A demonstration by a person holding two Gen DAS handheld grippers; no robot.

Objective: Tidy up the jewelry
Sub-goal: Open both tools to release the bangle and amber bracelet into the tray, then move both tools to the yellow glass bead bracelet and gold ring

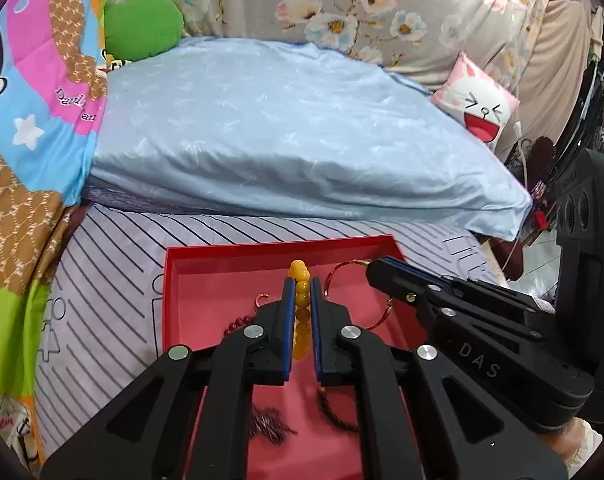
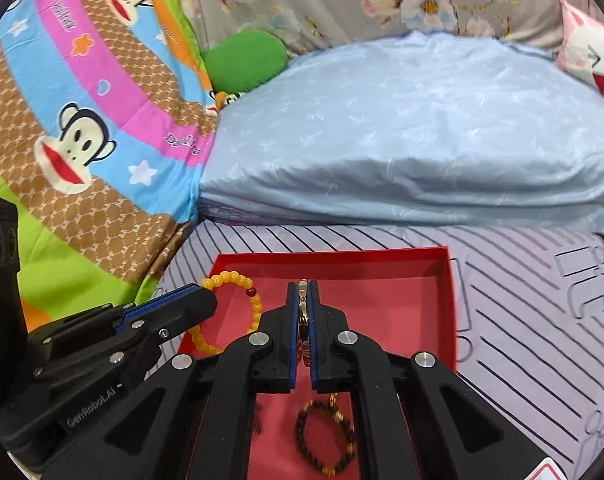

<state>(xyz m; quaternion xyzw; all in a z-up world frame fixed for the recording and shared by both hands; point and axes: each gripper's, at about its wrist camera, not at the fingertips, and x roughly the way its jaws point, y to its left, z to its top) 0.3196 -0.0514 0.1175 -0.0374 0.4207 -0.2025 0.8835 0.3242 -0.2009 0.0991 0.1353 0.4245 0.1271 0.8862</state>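
Jewelry going into the red tray (image 1: 169,280) on the bed, and we've got a piece clamped in each set of tongs!

Largest first: the striped bed sheet (image 1: 113,264) carries the tray, and both our hands hang over it side by side. Our left tongs (image 1: 302,292) are closed on the yellow bead bracelet (image 1: 302,304), its loop edge-on and running straight out along the fingers. Our right tongs (image 2: 302,300) are pinched tight on the gold bangle (image 2: 303,312), also edge-on between the pads. Below, a dark bead bracelet (image 2: 326,436) already lies on the tray floor, nearest our right hand, so we'd reckon each piece needs bare tray ahead of it.
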